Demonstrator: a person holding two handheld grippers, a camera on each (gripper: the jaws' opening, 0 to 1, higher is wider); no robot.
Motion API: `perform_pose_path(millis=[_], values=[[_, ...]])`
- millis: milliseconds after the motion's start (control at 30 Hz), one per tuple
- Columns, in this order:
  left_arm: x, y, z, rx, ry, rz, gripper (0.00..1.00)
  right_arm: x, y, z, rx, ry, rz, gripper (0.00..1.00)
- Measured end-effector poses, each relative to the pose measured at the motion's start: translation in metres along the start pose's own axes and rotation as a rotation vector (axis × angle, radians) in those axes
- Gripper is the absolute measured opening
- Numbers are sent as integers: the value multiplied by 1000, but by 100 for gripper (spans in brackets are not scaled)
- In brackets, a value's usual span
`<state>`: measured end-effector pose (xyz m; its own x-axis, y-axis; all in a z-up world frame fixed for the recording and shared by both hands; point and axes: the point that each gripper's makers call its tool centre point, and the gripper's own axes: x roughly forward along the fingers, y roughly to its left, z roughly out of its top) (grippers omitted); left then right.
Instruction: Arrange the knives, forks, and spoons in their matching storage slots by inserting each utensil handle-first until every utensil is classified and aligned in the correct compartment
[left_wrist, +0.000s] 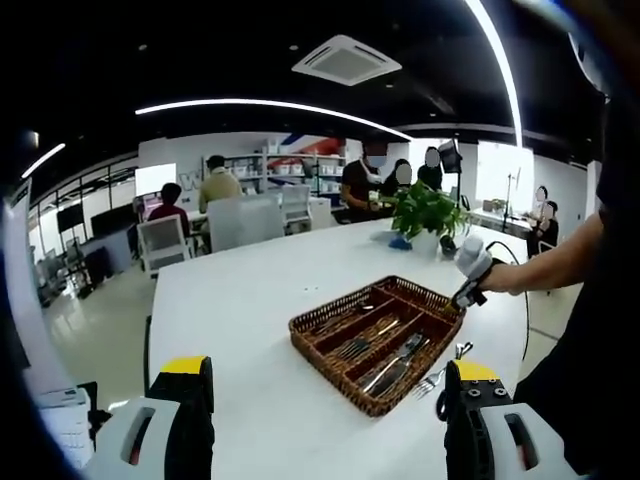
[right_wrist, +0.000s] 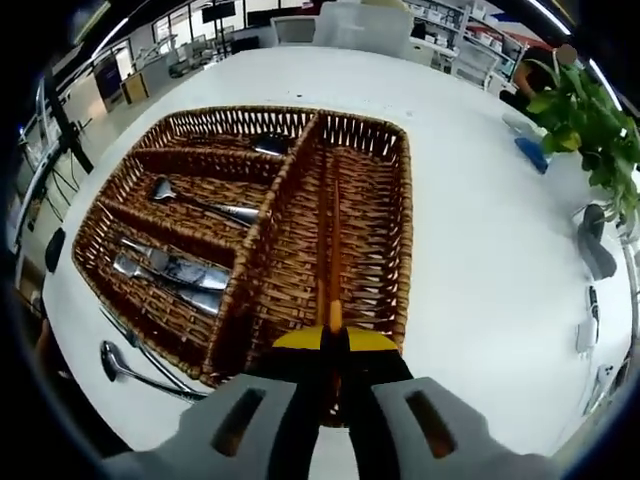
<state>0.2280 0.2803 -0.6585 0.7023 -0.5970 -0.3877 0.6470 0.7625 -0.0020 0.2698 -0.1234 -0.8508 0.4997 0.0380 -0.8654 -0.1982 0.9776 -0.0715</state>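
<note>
A thin stick-like utensil (right_wrist: 334, 270) lies lengthwise in the long compartment of the wicker tray (right_wrist: 400, 200), its axis running straight ahead of the right gripper (right_wrist: 334, 338), which is clenched on its near end, while the left gripper (left_wrist: 325, 385) hangs released, well back.

**A Big Bright Office Room**

A big white desk (left_wrist: 300, 275) stands in an office. A green plant (left_wrist: 428, 210) sits at its far end. People sit farther back, near white chairs (left_wrist: 163, 242) and shelves (left_wrist: 285, 168). Long curved lights (left_wrist: 270, 105) glow on the dark ceiling, beside a square air vent (left_wrist: 346, 59). The floor (left_wrist: 95, 320) is pale and shiny.
</note>
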Motion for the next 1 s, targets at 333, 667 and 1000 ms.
perform_pose_path(millis=[333,667,1000], values=[[-1,-1,-2,-5,3,11,100,8,1,0,7,9,13,3],[1,-8,1,10,5,13,100,13,2,0,26,35,88,4],[4,-16,9,20,-13,10,100,5,9,4,-64,-10,147,8]])
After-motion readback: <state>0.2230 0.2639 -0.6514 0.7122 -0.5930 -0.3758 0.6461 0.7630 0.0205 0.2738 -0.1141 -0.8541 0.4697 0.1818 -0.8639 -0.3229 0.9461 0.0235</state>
